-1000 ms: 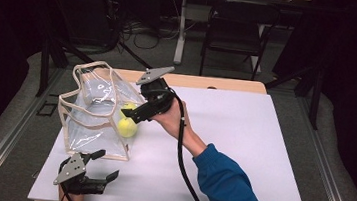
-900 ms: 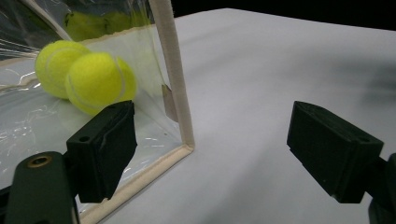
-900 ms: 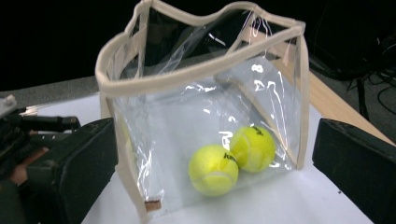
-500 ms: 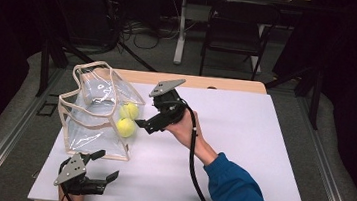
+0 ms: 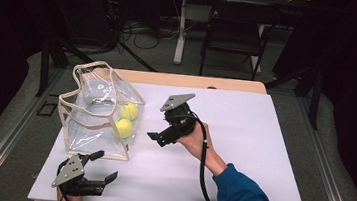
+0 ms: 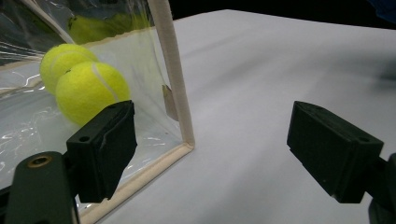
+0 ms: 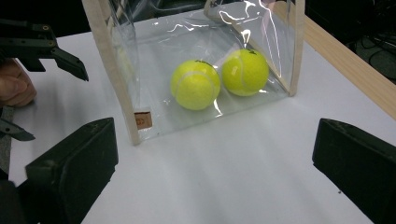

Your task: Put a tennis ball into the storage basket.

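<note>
At the left of the white table top (image 5: 261,154), a clear plastic tote bag with cream fabric trim and handles (image 5: 95,114) is seen standing upright in the high view, its handles raised above its open mouth. Two yellow-green felt tennis balls are contained in it: the nearer tennis ball (image 5: 124,127) and the farther tennis ball (image 5: 129,111) lie touching each other on the bag's floor, against the wall that faces the middle of the table. In the left gripper view, the same pair is seen through the clear wall, just behind the cream corner strip (image 6: 172,70) of the bag.

The left gripper (image 5: 98,166) is held low at the near edge of the table, just in front of the bag's near corner. Its jaws are spread wide, with nothing between them, and bare table is seen in the gap.

Farther right, the right gripper (image 5: 156,137) is held by a hand (image 5: 193,138) above the table, just beside the bag's ball-side wall but apart from it. A blue sleeve (image 5: 244,200) is worn on the forearm. Its jaws are likewise spread wide and empty; in the right gripper view, both balls are framed between them through the clear wall, and a small brown label (image 7: 142,120) is seen at the bag's lower corner.
</note>
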